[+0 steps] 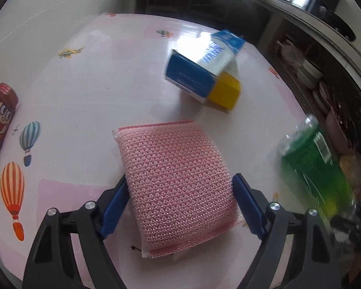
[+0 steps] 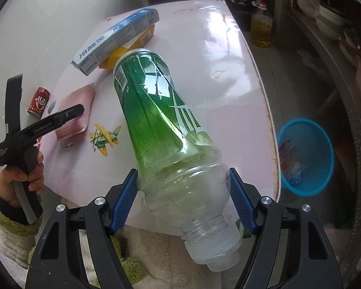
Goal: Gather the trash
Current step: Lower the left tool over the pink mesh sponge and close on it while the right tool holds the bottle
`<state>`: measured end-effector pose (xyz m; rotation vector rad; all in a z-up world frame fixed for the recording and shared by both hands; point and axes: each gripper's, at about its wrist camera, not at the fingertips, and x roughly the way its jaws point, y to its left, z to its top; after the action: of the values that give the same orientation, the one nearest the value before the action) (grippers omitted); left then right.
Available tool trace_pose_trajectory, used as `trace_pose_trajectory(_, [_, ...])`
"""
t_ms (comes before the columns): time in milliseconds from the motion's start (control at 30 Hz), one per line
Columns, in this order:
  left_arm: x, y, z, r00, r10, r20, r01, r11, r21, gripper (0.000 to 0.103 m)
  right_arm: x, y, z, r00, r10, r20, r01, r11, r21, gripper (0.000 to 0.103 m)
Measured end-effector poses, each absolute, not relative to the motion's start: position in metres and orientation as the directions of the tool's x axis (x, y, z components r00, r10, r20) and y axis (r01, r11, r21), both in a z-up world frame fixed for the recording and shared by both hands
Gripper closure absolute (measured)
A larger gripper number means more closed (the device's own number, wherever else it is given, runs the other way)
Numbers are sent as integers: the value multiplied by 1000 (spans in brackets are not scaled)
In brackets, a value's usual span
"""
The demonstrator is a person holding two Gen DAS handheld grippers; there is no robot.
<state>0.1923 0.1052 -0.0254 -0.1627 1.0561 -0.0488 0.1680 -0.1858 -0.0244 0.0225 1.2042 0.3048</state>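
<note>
Currently the right gripper [image 2: 183, 192] is clamping the green bottle [image 2: 161, 120] near the blue basket [image 2: 305, 156]; the left gripper [image 1: 180, 207] is straddling the pink sponge [image 1: 175, 183], unclenched; boxes [image 1: 204, 72] and can [image 1: 2, 110] are remaining.

Left hand-held gripper [image 1: 180, 207] spread wide; right hand-held gripper [image 2: 183, 198] clamped, angled down.

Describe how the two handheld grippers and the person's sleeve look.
Both grippers match: the left gripper and the right gripper have black plastic linkage arms with triangular cut-outs and silver pivot bolts, ending in blue ribbed pads. Seen from the right wrist camera, the left one has a black pistol-style handle with small white lettering. The sleeve is dark with a fuzzy green cuff.
</note>
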Motion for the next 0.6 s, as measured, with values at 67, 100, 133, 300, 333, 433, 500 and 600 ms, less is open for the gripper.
trace_pose_trajectory(67, [179,88,-27,453,-197,-870,99,980,-170,21,170,-193,-23,321,232,-918,-187,966,179,34])
trace_pose_trajectory(100, [172,79,-27,437,-222,-872,163,972,-166,21,170,-197,-24,317,231,-920,-176,967,182,33])
trace_pose_trajectory(133, [166,70,-27,425,-233,-875,204,966,-158,19,171,-199,-24,313,231,-921,-168,968,185,33])
trace_pose_trajectory(300, [161,62,-26,384,-250,-889,202,962,-183,18,171,-198,-21,297,253,-921,-176,962,207,29])
trace_pose_trajectory(333, [165,65,-25,380,-258,-889,186,962,-200,18,171,-196,-17,306,253,-918,-184,962,204,24])
trace_pose_trajectory(433, [172,71,-19,377,-256,-890,147,965,-216,16,170,-189,-7,342,242,-908,-232,958,168,19])
trace_pose_trajectory(500, [171,70,-17,376,-235,-896,145,970,-194,14,172,-184,-4,358,226,-906,-261,956,135,17])
trace_pose_trajectory(600, [171,62,-16,379,-190,-906,137,979,-148,14,177,-177,-7,358,215,-909,-292,950,110,17])
